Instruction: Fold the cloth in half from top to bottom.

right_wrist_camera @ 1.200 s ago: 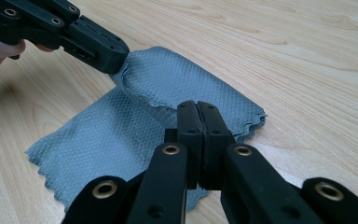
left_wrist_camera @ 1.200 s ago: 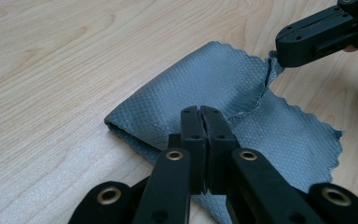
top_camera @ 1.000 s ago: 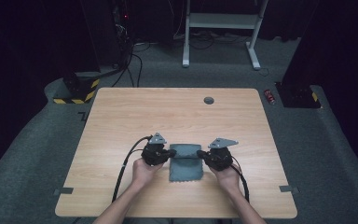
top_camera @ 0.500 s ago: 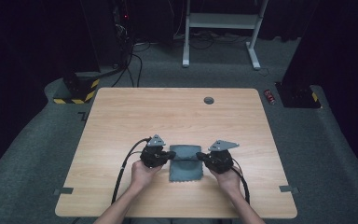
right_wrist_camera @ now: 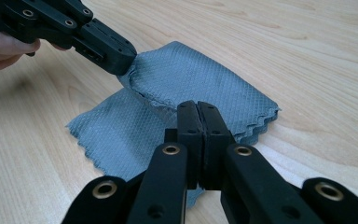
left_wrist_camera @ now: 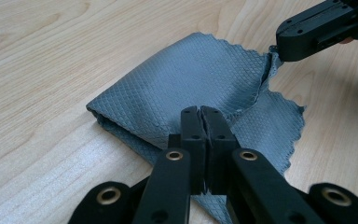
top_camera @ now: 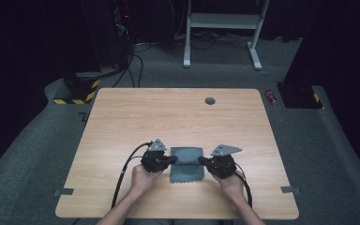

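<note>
The cloth [top_camera: 186,164] lies on the table [top_camera: 122,122] between my two grippers, its long axis running away from me, partly folded over itself. My left gripper [top_camera: 169,160] pinches its left edge and my right gripper [top_camera: 202,160] the right edge, both equally near. In each gripper view the jaws are pressed together on a raised top layer, though I can't quite see how much fabric sits between them
</note>
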Available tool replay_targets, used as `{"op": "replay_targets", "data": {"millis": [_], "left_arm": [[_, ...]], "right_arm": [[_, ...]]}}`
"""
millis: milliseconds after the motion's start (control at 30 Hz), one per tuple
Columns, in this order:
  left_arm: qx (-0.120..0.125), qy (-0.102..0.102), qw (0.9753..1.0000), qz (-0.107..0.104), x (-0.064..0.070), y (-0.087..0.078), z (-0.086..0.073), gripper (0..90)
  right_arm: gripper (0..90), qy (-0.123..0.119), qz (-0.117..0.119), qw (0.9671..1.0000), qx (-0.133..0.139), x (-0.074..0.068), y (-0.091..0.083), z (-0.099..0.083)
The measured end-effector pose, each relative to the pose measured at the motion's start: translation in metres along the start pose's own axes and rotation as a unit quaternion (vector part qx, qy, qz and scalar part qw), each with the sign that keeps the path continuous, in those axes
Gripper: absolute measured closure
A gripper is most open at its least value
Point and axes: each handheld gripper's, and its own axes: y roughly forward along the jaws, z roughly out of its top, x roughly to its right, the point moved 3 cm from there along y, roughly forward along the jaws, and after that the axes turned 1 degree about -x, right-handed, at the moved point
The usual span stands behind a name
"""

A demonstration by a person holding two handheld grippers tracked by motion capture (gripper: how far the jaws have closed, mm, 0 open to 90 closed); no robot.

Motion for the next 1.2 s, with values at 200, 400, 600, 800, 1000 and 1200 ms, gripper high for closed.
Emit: {"op": "replay_targets", "data": {"millis": [200,400,600,800,1000,1200], "left_arm": [[-0.004,0.002,1.0,-0.003,0.003,0.001,-0.006,88.4],[-0.007,0.001,0.9999,-0.007,0.006,0.001,-0.012,88.4],[-0.014,0.009,0.9998,-0.006,0.011,0.002,-0.016,88.4],[-0.016,0.014,0.9998,-0.005,0.015,0.002,-0.019,88.3],[-0.022,0.02,0.9996,-0.002,0.019,0.003,-0.023,88.3],[-0.025,0.026,0.9993,0.0,0.023,0.003,-0.028,88.2]], "right_arm": [[89.0,-0.002,0.005,1.0,-0.002,-0.004,-0.001,-0.004],[89.0,-0.001,0.012,0.9999,-0.004,-0.007,-0.001,-0.011],[89.0,0.0,0.018,0.9998,-0.009,-0.011,-0.003,-0.019],[88.9,-0.006,0.017,0.9997,-0.015,-0.015,-0.002,-0.024],[88.9,-0.009,0.017,0.9996,-0.023,-0.016,-0.001,-0.029],[88.8,-0.025,0.009,0.999,-0.035,-0.02,0.001,-0.031]]}}
